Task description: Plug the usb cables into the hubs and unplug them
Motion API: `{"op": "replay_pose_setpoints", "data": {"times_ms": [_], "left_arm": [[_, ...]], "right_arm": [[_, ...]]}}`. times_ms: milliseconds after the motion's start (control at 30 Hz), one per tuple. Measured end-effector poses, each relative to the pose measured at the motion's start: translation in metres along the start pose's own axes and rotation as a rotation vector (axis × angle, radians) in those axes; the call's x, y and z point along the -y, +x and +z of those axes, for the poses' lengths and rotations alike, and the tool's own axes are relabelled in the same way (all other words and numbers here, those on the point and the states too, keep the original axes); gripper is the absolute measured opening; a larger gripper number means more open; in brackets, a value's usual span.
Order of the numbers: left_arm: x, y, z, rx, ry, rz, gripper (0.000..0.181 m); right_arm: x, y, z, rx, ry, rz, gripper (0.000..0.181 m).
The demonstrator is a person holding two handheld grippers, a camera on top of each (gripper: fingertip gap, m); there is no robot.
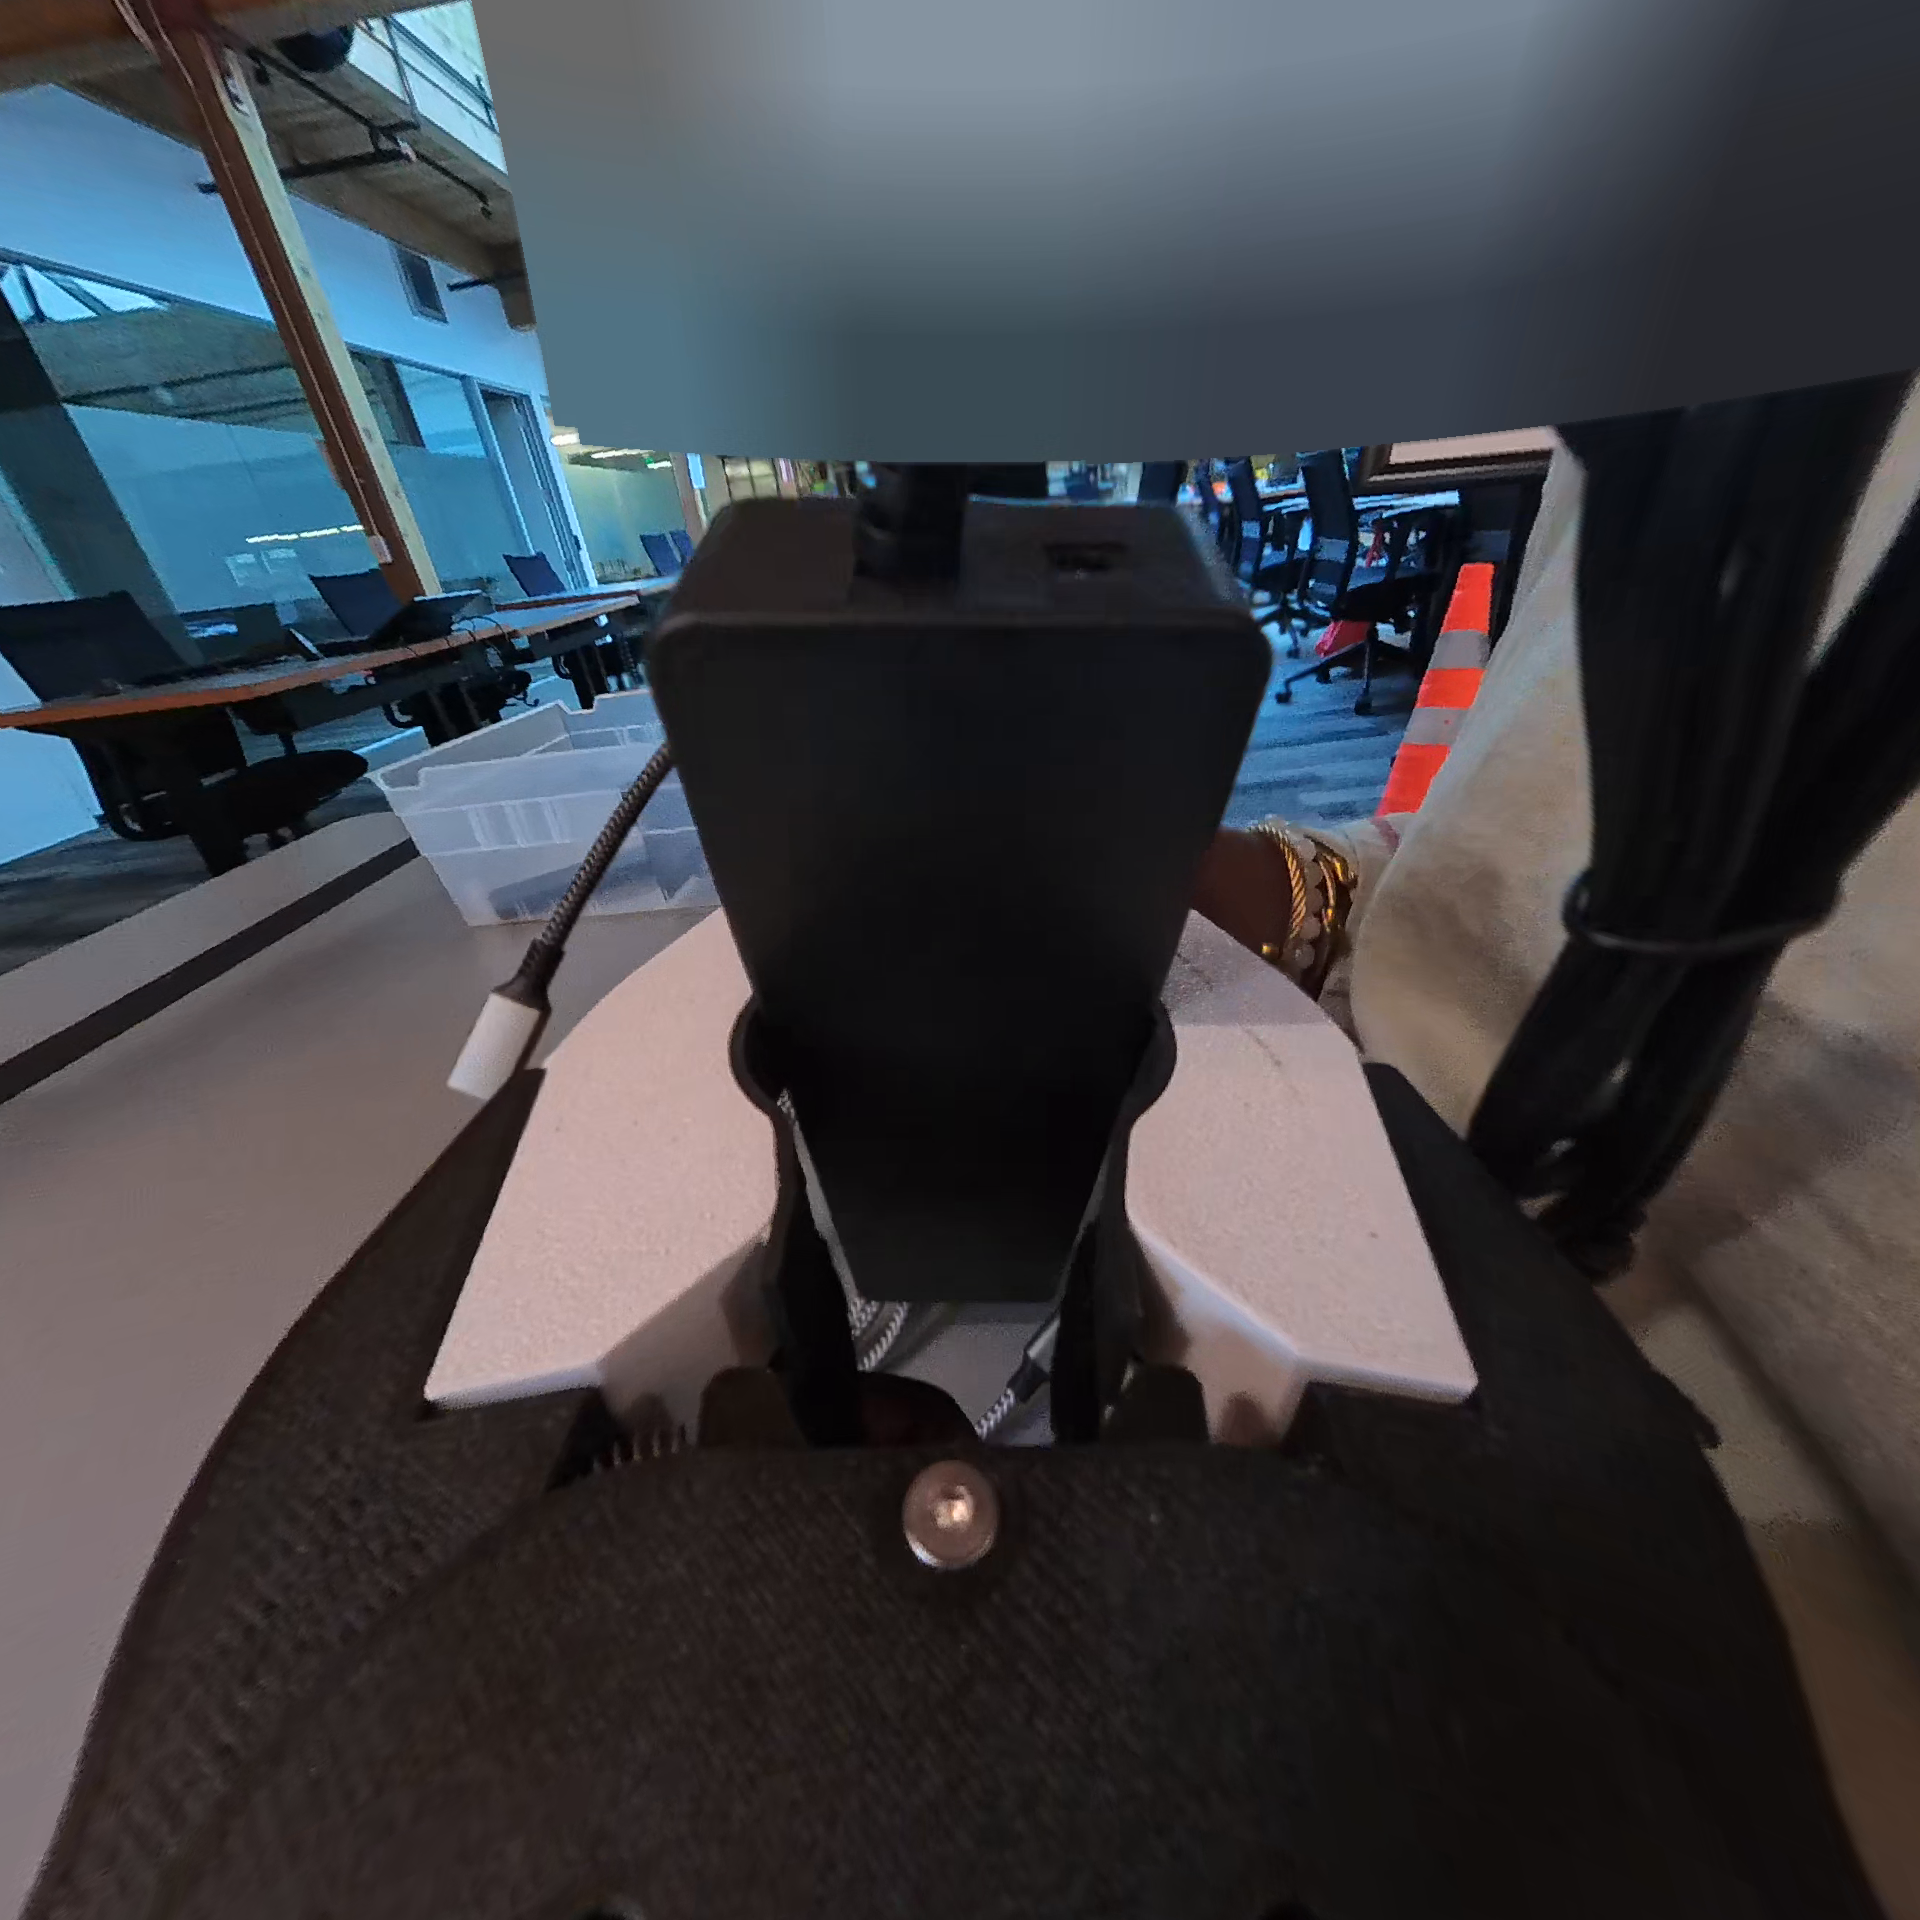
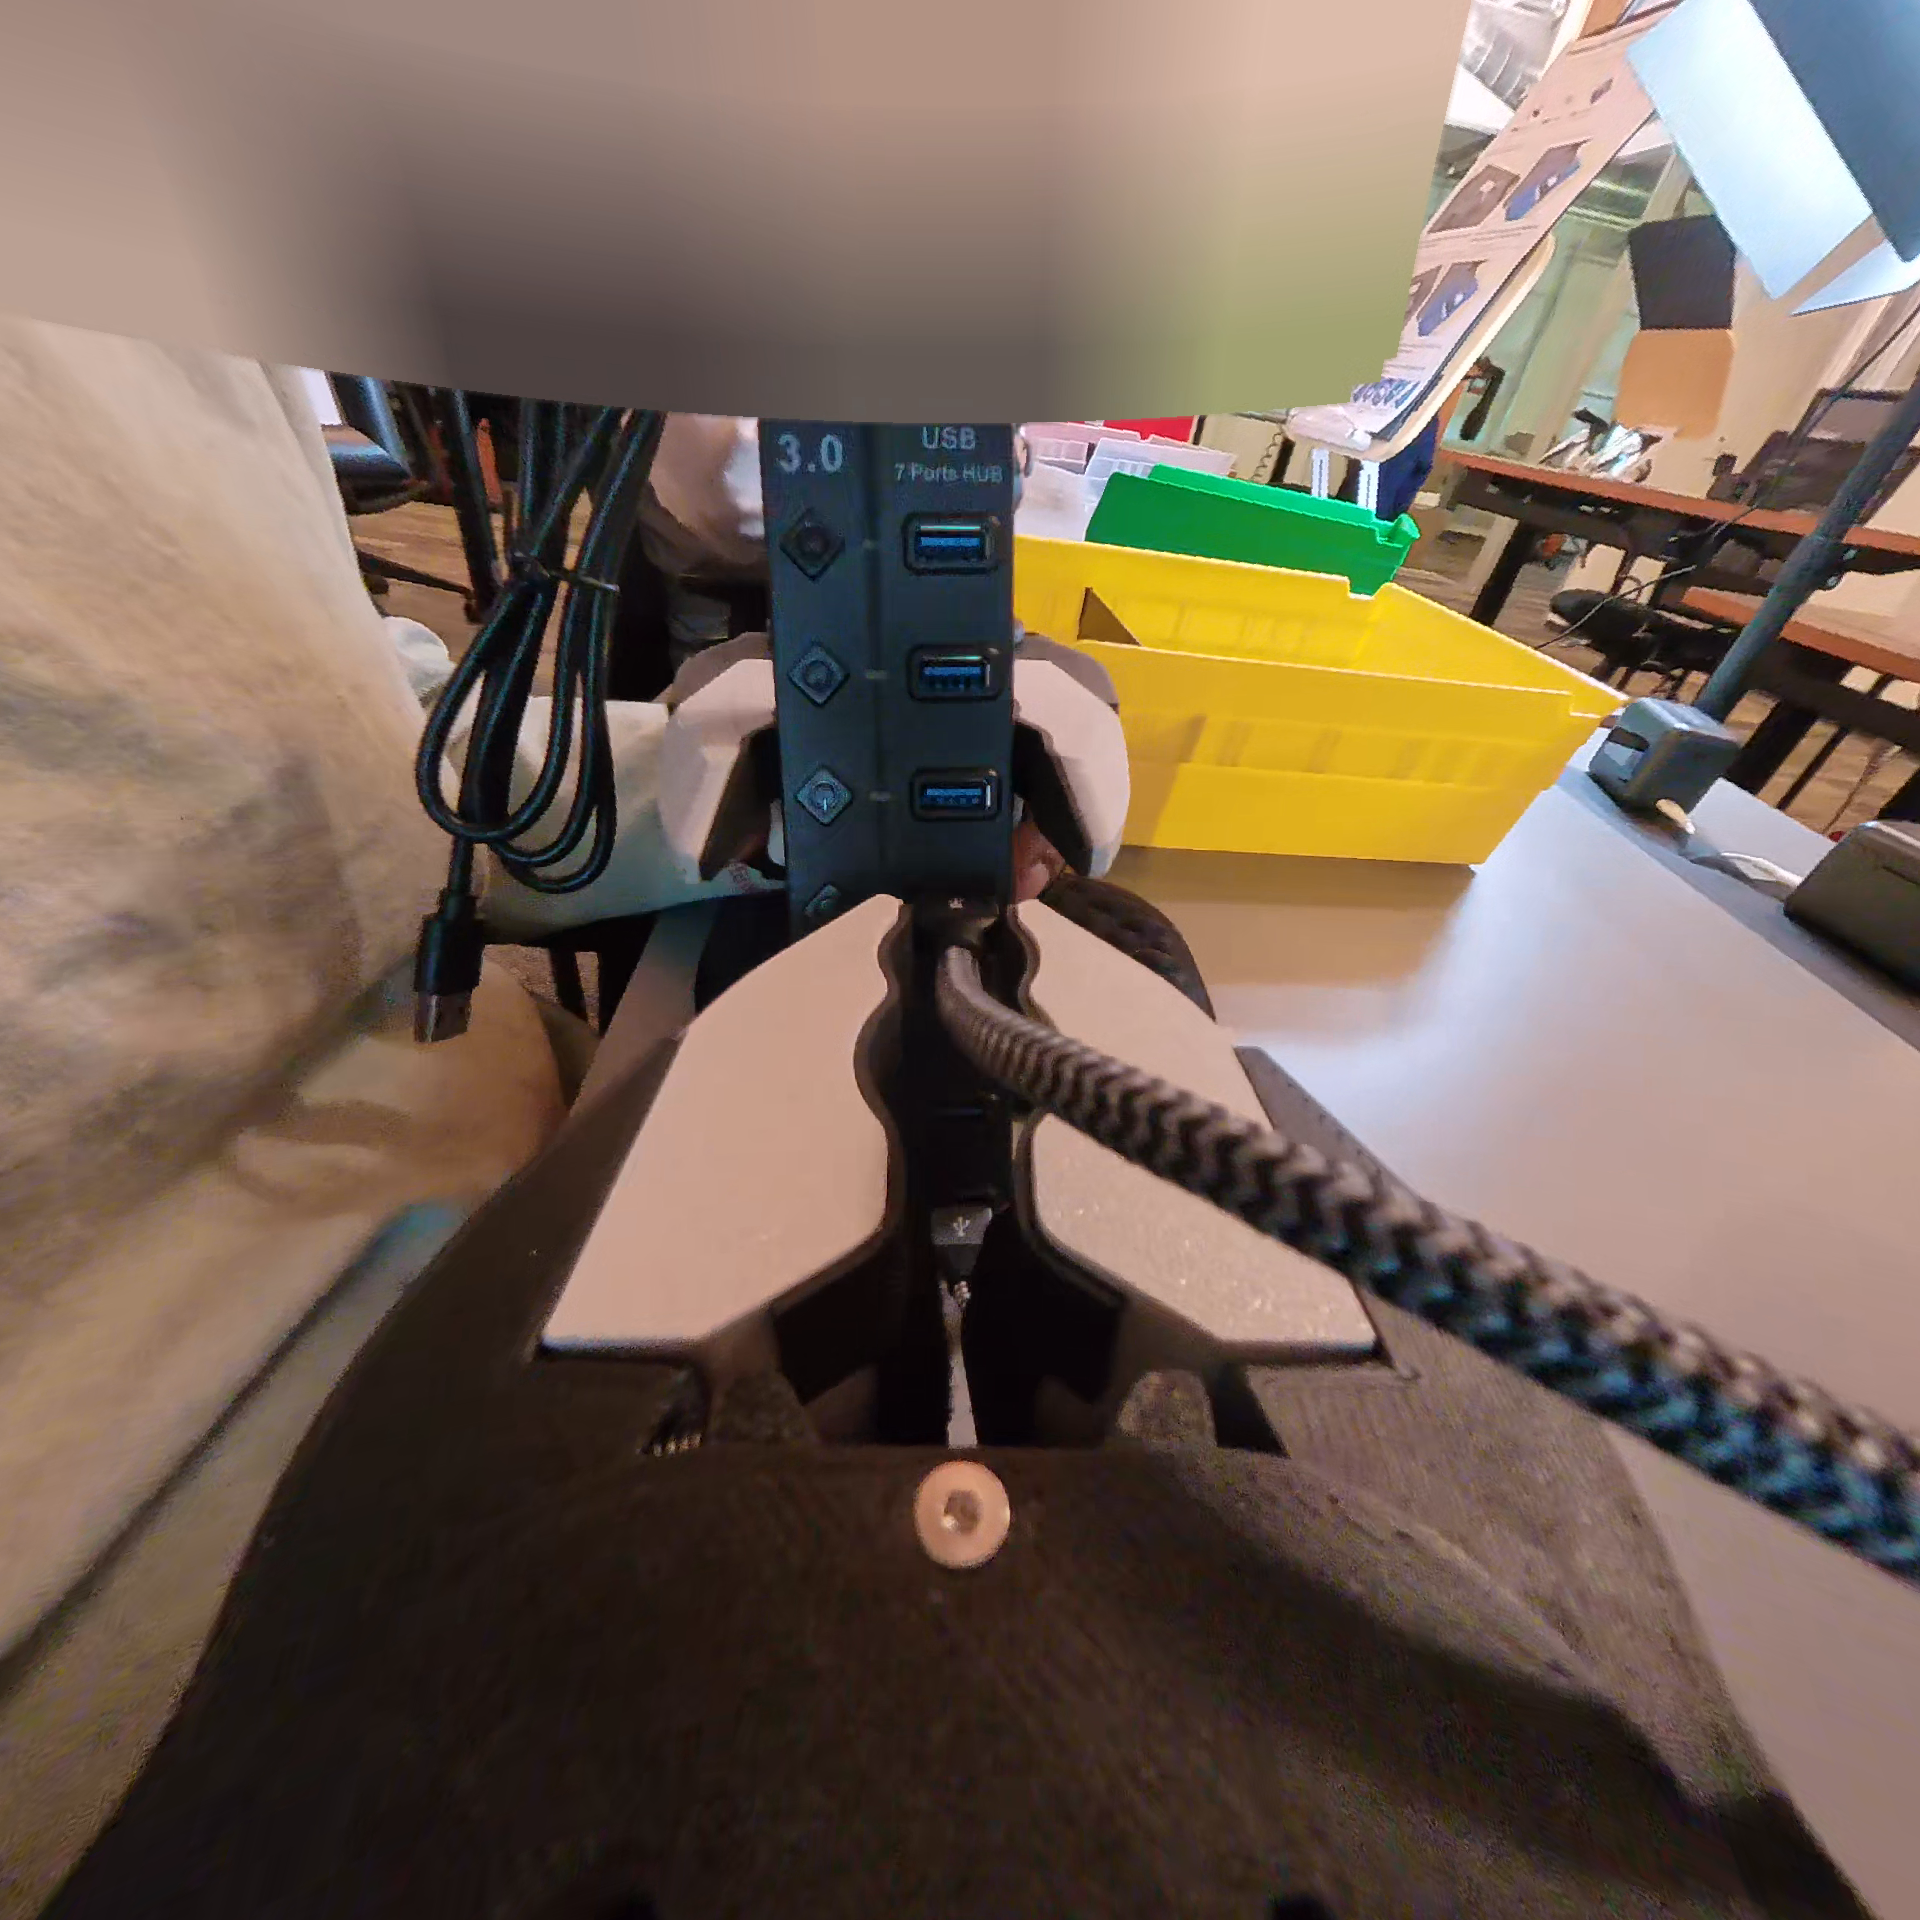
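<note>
While a blurred patch covers the top of both views, the black USB hub (image 2: pixel 888 665) stands upright between the two grippers, above the grey table (image 2: pixel 1507 1039).

Left gripper (image 1: pixel 951 1049) is clenched on the hub's plain back (image 1: pixel 951 831), which hides its fingertips and whatever lies beyond; right gripper (image 2: pixel 951 925) is closed on the plug of the braided cable (image 2: pixel 1247 1174) at a hub port, the plug itself hidden between the fingers (image 2: pixel 748 1122). Three blue ports show above; those lower down are covered. A loose white-tipped cable end (image 1: pixel 499 1039) hangs at left, its far end cut off behind the hub.
</note>
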State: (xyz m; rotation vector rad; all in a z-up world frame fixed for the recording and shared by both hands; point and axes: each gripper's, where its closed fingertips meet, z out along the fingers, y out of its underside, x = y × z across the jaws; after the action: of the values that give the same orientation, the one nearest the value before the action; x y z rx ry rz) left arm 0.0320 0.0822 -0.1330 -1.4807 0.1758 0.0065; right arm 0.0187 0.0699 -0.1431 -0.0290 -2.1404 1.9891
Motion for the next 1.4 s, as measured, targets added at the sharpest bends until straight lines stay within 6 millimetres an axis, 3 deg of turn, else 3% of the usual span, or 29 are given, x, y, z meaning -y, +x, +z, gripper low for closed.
{"op": "replay_pose_setpoints", "data": {"times_ms": [533,633,867,1067,1167,1300,1400], "left_arm": [[-0.03,0.002,0.015,0.001,-0.221,0.042,0.063],[-0.032,0.001,0.016,0.007,-0.236,0.051,0.063],[-0.031,-0.01,0.014,0.078,-0.219,0.015,0.063],[-0.038,0.005,0.018,-0.017,-0.271,0.058,0.063],[-0.038,-0.001,0.018,0.009,-0.274,0.038,0.063],[-0.036,-0.012,0.017,0.098,-0.256,0.031,0.064],[-0.037,-0.004,0.018,0.042,-0.257,0.037,0.064]], "right_arm": [[-0.011,0.001,-0.02,0.008,-0.131,-0.057,0.016],[-0.012,0.001,-0.022,-0.005,-0.176,-0.132,0.016],[-0.015,0.01,-0.018,-0.087,-0.222,-0.119,0.016],[-0.017,0.0,-0.025,0.055,-0.241,-0.118,0.016],[-0.018,0.005,-0.024,0.024,-0.239,-0.095,0.016],[-0.016,0.01,-0.024,-0.065,-0.272,-0.188,0.016],[-0.015,0.003,-0.026,0.004,-0.275,-0.203,0.016]]}}
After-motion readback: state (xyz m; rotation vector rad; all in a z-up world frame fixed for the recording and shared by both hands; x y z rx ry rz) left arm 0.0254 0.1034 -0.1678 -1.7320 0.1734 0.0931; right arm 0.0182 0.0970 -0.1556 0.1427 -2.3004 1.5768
